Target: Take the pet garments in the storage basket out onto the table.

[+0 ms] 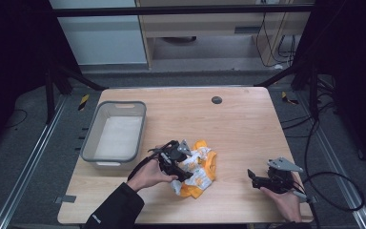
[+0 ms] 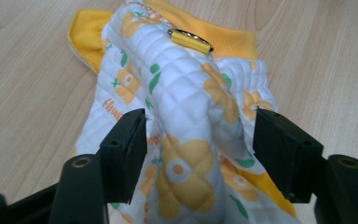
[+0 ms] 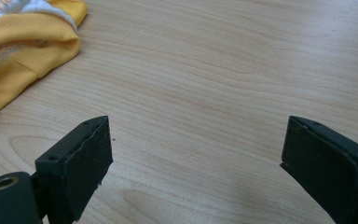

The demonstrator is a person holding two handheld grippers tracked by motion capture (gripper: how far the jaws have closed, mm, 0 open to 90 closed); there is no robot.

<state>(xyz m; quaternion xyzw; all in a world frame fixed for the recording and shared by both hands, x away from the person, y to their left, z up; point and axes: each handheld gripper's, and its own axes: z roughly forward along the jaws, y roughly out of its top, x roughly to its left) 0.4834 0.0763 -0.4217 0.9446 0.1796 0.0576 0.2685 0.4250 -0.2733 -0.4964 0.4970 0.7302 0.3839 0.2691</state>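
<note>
The left gripper (image 2: 200, 154) has its jaws spread wide, one on each side of a raised fold of a quilted garment (image 2: 186, 121), white with yellow flowers and green leaves. The fabric ridge runs up between the jaws, and neither pad clearly presses it yet, so the grip looks set up but not closed. This straddling pose suits pinching the fold at its thickest part, where a close would catch several layers. Just beyond the jaws, at the top of the ridge, sits a small yellow loop with a metal ring (image 2: 190, 40), and past that the garment's yellow ribbed hem.

In the high view the left gripper (image 1: 174, 160) sits over the near-left edge of the garment (image 1: 201, 172), which lies crumpled on the wooden table (image 1: 238, 124). Off to that gripper's left stands an empty grey plastic bin (image 1: 115, 136), a likely place for the garment.

The right gripper (image 3: 196, 154) is wide open over bare wood, holding nothing, with the garment's yellow hem well off to the upper left of its jaws. It rests near the table's right edge, apparently waiting.
</note>
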